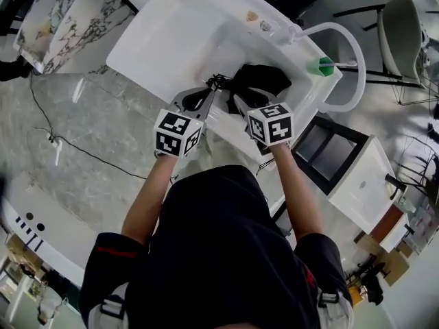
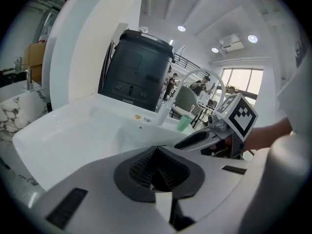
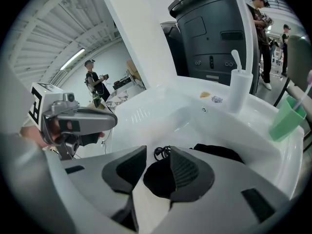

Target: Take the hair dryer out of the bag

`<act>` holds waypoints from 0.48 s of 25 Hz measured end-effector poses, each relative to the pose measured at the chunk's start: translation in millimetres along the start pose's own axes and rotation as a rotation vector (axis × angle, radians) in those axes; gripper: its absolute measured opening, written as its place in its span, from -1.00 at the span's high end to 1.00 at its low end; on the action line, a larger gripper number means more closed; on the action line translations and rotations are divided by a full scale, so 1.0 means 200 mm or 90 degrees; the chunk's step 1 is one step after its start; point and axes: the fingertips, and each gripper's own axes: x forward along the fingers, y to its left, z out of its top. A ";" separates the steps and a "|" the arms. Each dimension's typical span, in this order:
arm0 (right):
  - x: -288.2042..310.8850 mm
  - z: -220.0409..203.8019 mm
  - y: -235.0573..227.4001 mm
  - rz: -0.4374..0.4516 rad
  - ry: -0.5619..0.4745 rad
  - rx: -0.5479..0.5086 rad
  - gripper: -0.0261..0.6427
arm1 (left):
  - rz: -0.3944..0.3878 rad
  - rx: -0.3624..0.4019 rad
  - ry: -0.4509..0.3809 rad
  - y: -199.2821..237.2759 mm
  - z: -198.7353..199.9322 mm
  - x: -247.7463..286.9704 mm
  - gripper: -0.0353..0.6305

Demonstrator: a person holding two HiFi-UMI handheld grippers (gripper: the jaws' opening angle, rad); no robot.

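Directly ahead of the right gripper (image 1: 241,101), whose jaws are parted and empty, the black bag (image 1: 264,77) lies in the basin (image 1: 171,40). The hair dryer is unseen. The left gripper (image 1: 206,96), clenched on nothing, hangs beside it and is slightly farther off.

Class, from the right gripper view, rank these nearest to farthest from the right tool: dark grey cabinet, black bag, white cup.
1. Black bag, in the sink just ahead of the right tool.
2. White cup, on the sink's back rim, to the right.
3. Dark grey cabinet, behind the sink, upper right.
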 end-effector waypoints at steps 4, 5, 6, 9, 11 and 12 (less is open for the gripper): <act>0.06 -0.05 0.00 -0.030 0.020 -0.043 0.29 | -0.001 -0.003 0.009 0.01 -0.04 0.02 0.84; 0.08 -0.06 0.01 -0.036 0.025 -0.053 0.24 | -0.001 -0.003 0.012 0.01 -0.05 0.03 0.84; 0.10 -0.07 0.01 -0.043 0.029 -0.061 0.20 | 0.000 -0.003 0.014 0.01 -0.06 0.03 0.84; 0.16 -0.10 0.05 -0.060 0.049 -0.084 0.13 | 0.001 -0.011 0.021 0.03 -0.10 0.03 0.84; 0.19 -0.12 0.06 -0.075 0.063 -0.107 0.12 | 0.003 -0.016 0.026 0.04 -0.12 0.02 0.84; 0.20 -0.13 0.06 -0.084 0.069 -0.123 0.12 | 0.004 -0.019 0.028 0.04 -0.13 0.03 0.84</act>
